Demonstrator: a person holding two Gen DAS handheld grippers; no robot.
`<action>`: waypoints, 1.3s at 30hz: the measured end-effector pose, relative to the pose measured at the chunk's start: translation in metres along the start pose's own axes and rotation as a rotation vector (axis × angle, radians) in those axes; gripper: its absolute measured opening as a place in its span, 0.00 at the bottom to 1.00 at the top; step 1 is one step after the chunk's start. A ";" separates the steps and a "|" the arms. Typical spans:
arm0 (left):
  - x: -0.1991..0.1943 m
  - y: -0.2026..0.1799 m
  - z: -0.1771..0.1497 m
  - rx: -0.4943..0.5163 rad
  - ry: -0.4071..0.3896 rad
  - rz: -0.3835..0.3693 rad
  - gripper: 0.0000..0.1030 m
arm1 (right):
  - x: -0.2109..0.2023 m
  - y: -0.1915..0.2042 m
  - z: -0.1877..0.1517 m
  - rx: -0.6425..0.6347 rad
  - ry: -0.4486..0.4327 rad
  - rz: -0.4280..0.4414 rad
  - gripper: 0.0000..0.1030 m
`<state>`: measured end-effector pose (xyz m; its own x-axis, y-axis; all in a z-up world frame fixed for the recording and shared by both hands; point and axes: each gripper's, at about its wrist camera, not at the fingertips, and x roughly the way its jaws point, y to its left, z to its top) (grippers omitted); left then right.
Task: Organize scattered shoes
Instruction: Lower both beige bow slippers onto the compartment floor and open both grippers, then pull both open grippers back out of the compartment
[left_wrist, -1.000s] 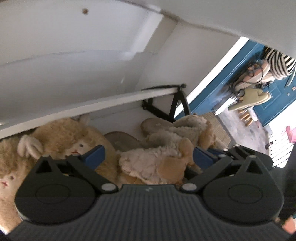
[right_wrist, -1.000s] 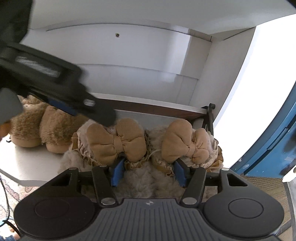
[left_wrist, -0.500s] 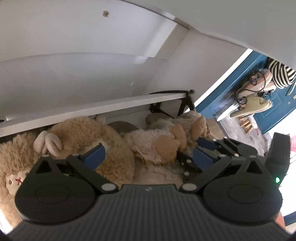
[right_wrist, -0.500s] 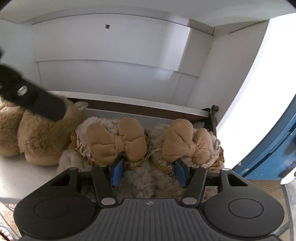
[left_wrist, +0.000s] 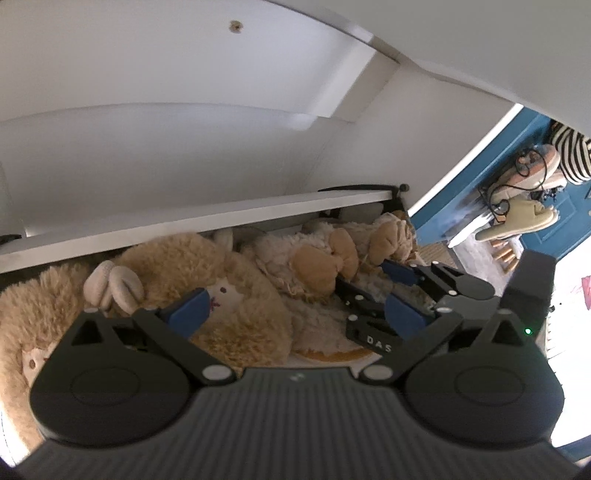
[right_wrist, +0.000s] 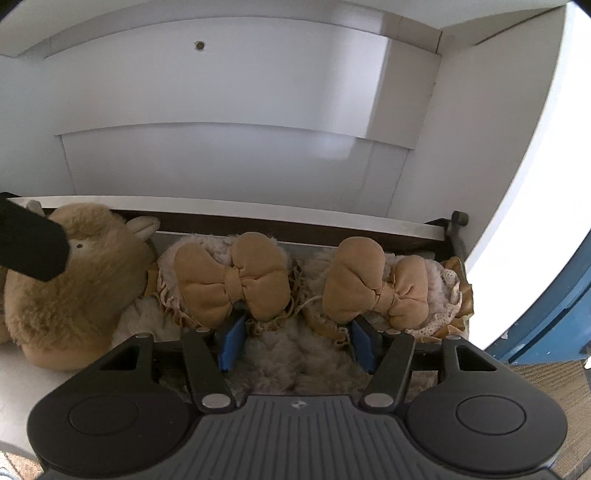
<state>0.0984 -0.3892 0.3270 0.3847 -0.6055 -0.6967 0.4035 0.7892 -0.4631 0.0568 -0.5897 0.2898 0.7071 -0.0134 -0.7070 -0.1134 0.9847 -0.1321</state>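
The only legible writing is the white lettering "DAS" on the black arm of the right gripper (left_wrist: 400, 291), seen at centre right of the left wrist view.

Two fluffy cream slippers, each topped with a padded tan fabric bow and lace trim, sit side by side on the white shelf (right_wrist: 14, 373) at the centre of the right wrist view: the left bow slipper (right_wrist: 231, 277) and the right bow slipper (right_wrist: 384, 291). The right gripper (right_wrist: 297, 345) has its blue pads low between them, tucked in the fleece under the bows; its jaws are opening, and whether the pads press on the slippers I cannot tell.

At left are two shaggy tan animal-face slippers; the nearer lamb slipper (left_wrist: 207, 280) lies between the widely spread blue fingers (left_wrist: 188, 308) of the left gripper (left_wrist: 295, 312), which do not press on it. The farther lamb slipper (left_wrist: 33, 325) fills the lower left.

The white cupboard wall (right_wrist: 221, 92) takes up the upper frame. At right, a blue door (left_wrist: 569, 221) and a pale slipper on a rack (left_wrist: 524, 219) appear in the room beyond.
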 end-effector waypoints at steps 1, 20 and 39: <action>0.000 0.000 0.000 0.000 0.000 0.000 1.00 | 0.002 0.000 0.001 -0.001 0.004 0.000 0.65; -0.006 0.000 -0.013 -0.002 -0.017 -0.006 1.00 | -0.059 -0.008 -0.027 0.115 -0.170 -0.084 0.87; -0.001 -0.068 -0.099 0.164 0.008 0.009 1.00 | -0.140 -0.021 -0.146 0.383 -0.376 -0.193 0.98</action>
<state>-0.0118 -0.4315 0.3046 0.3827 -0.5974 -0.7048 0.5305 0.7666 -0.3618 -0.1423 -0.6343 0.2901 0.8979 -0.2052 -0.3895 0.2536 0.9643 0.0766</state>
